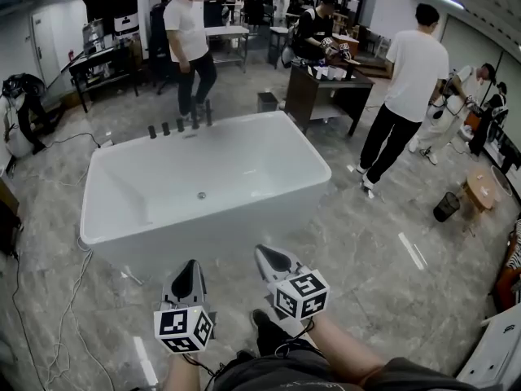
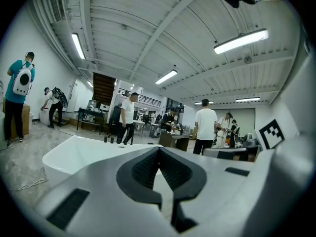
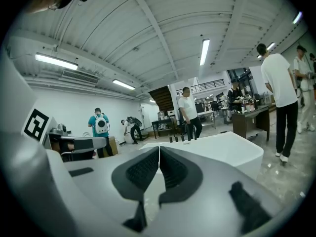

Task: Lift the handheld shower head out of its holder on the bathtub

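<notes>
The left gripper (image 1: pixel 190 267) and right gripper (image 1: pixel 263 252) hover empty, jaws pressed together, before the white bathtub (image 1: pixel 203 239), well apart from the shower head (image 1: pixel 208 112), apparently the tallest slim dark post among the fittings (image 1: pixel 166 128) on its far rim.

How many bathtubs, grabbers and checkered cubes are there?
Bathtub: 1
Grippers: 2, the left gripper and the right gripper
Marker cubes: 2, the left cube and the right cube
Total: 5
</notes>
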{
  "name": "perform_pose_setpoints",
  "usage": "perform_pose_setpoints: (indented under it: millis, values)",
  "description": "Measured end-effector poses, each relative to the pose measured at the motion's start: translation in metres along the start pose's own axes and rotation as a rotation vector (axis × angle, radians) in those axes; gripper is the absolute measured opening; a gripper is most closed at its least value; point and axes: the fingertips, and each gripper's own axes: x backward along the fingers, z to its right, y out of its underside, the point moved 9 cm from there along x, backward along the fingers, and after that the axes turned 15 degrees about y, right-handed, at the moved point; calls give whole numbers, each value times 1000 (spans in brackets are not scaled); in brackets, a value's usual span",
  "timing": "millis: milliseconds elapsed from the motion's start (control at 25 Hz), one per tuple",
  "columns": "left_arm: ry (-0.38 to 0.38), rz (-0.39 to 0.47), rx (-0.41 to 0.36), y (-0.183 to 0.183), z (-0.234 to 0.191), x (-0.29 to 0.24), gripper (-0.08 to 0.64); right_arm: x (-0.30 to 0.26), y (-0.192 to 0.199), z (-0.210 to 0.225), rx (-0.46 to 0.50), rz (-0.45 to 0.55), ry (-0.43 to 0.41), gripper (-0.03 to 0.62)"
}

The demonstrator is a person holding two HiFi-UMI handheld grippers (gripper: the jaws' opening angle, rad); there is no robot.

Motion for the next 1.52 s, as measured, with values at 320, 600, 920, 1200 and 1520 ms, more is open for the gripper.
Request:
perform_pose_setpoints:
  millis: [320,600,920,1200,1520]
  values:
    - [2,-5,17,-2,-15,-5,15,-11,1,14,-28,-6,57,26]
    - [0,-7,5,-7,-33,-58,15,-74,-13,46,-60,0,8,28]
    - [-64,-33,28,-17,-77,-129,15,-166,-25,78,-87,-54,-37,28]
    - [-90,-51,31,-27,-87,-196,15,-224,-45,118,-95,-76,-84,28]
    - [-145,-31,12,-39,-95,-257,15,-278,-63,163,-77,-73,-144,28]
